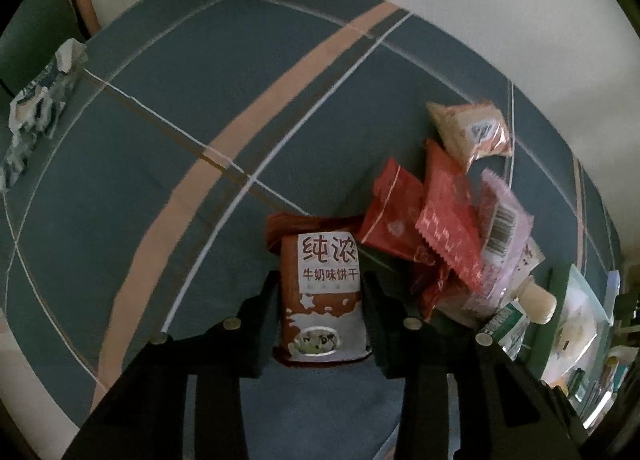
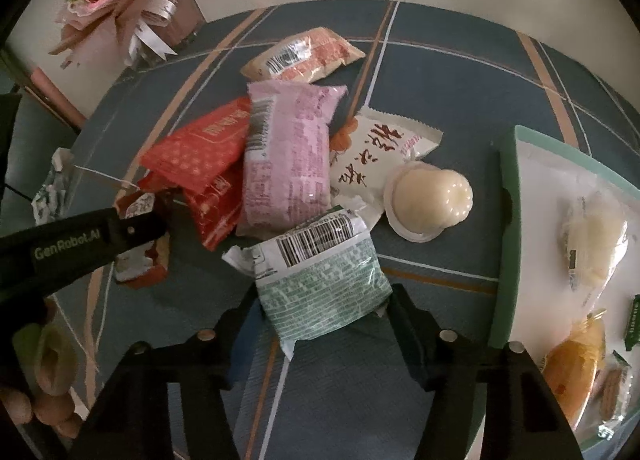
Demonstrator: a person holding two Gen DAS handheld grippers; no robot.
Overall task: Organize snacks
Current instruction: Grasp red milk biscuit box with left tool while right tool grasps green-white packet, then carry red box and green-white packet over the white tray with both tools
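Nearest to the left wrist camera, the left gripper (image 1: 320,292) has its two black fingers pressed on the sides of the brown and white milk biscuit packet with red Chinese letters (image 1: 322,292), which sits on the blue checked tablecloth (image 1: 160,140) at the left edge of the snack heap. In the right wrist view, the right gripper (image 2: 324,300) has its fingers against the two sides of the green and white crinkled plastic packet with a barcode (image 2: 320,284), at the near edge of the same heap and beside the green-rimmed tray with a white liner (image 2: 508,220). Both wrappers are smooth and soft, so I think they can slip or crush if the hold is only on air-filled film. The pink printed packet (image 2: 288,156) and the red foil packets (image 2: 192,152) overlap closely, so lifting may drag them. The round cream jelly cup (image 2: 430,200) lies near the tray and could roll when pushed.
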